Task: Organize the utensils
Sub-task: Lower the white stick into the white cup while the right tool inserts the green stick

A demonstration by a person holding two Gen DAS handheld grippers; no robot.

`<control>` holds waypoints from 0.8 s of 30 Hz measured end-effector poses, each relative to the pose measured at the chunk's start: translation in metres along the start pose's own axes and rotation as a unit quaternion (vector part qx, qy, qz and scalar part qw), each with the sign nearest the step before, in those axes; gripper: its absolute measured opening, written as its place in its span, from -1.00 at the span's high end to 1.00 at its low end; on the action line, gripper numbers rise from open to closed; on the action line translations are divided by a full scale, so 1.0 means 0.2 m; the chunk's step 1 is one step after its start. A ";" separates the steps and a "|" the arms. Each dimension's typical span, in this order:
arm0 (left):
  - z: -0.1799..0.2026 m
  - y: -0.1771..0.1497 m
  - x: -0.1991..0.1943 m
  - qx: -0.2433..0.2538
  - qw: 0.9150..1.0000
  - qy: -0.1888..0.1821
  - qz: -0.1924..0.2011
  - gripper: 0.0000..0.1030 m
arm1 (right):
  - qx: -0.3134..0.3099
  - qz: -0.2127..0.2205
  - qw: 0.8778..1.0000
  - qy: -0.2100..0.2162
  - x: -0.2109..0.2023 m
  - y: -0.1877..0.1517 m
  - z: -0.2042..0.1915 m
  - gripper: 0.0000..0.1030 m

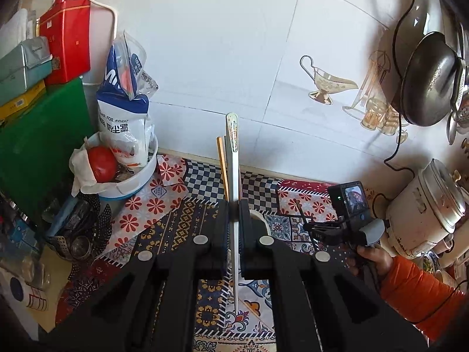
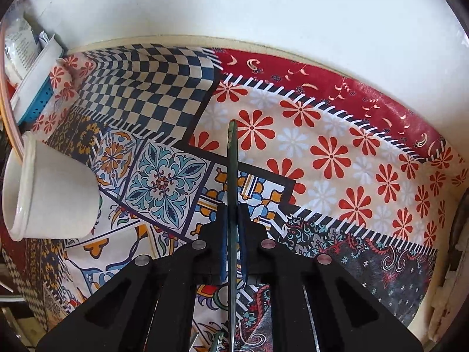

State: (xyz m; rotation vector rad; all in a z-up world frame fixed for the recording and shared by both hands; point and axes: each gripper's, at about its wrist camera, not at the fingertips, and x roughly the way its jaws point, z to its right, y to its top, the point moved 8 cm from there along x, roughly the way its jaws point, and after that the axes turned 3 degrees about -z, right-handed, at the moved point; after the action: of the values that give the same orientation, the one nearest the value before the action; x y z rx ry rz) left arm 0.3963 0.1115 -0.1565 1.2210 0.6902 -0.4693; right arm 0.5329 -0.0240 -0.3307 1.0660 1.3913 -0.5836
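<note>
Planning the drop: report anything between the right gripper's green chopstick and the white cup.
Nothing visible: only bare patterned cloth lies between the right gripper, shut on the green chopstick, and the white cup.

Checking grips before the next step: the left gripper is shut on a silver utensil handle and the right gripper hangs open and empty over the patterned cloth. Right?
Not quite. The right gripper is not open and empty: the right wrist view shows it shut on a thin dark green utensil. The left gripper does hold the silver utensil handle, above the patterned cloth.
</note>
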 end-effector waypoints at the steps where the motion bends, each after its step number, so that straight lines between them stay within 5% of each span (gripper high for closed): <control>1: 0.00 0.01 -0.01 0.003 1.000 0.001 0.003 0.92 | 0.003 0.008 1.000 0.006 -0.05 -0.01 0.00 0.88; 12: 0.05 0.15 -0.15 0.012 0.999 -0.002 0.048 0.92 | -0.013 0.151 0.988 0.039 -0.72 0.08 -0.08 0.89; 24: 0.03 0.35 -0.11 0.007 0.996 0.016 0.089 0.92 | -0.042 0.253 0.962 0.097 -1.05 0.36 -0.38 0.89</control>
State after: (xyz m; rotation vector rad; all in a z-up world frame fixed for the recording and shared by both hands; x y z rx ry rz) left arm 0.4287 0.1264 -0.0908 1.2919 0.6002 -0.3081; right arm 0.5258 0.0216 -0.1014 1.3747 1.2267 -0.0453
